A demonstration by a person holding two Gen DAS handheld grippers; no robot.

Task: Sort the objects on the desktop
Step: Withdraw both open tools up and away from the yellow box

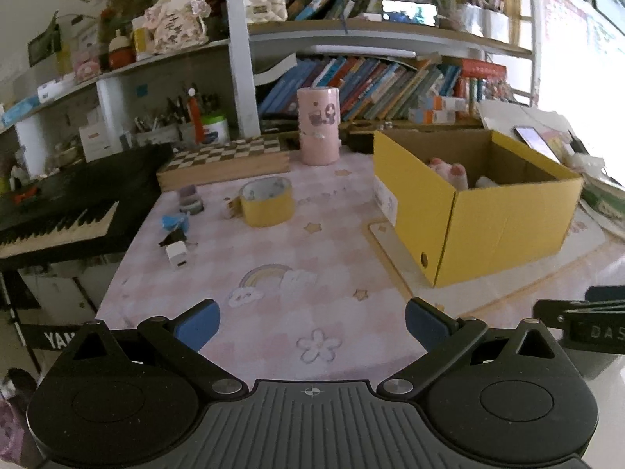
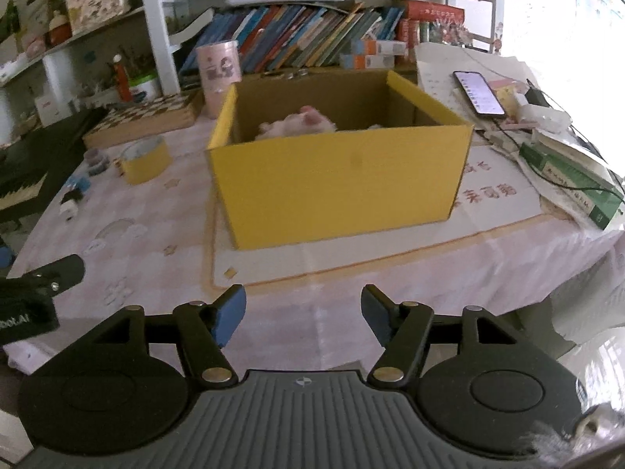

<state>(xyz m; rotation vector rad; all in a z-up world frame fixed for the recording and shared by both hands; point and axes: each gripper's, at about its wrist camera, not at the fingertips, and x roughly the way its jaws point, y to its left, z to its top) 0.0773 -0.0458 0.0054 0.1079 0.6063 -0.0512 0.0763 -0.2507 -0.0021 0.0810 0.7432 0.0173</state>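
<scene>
A yellow cardboard box (image 1: 504, 226) (image 2: 336, 183) stands open on the pink desk mat, with a pink plush toy (image 1: 449, 170) (image 2: 300, 123) inside. A yellow tape roll (image 1: 266, 201) (image 2: 145, 160), a white charger cube (image 1: 176, 253) (image 2: 68, 208), a blue clip (image 1: 174, 222), a small grey stack (image 1: 190, 199) and a tall pink cup (image 1: 318, 125) (image 2: 218, 74) sit on the mat. My left gripper (image 1: 312, 326) is open and empty near the mat's front edge. My right gripper (image 2: 304, 312) is open and empty in front of the box.
A black keyboard (image 1: 58, 211) borders the mat on the left. A chessboard box (image 1: 226, 160) lies at the back. Bookshelves (image 1: 375, 86) stand behind. A phone (image 2: 478, 93), cables and a green book (image 2: 570, 183) lie right of the box.
</scene>
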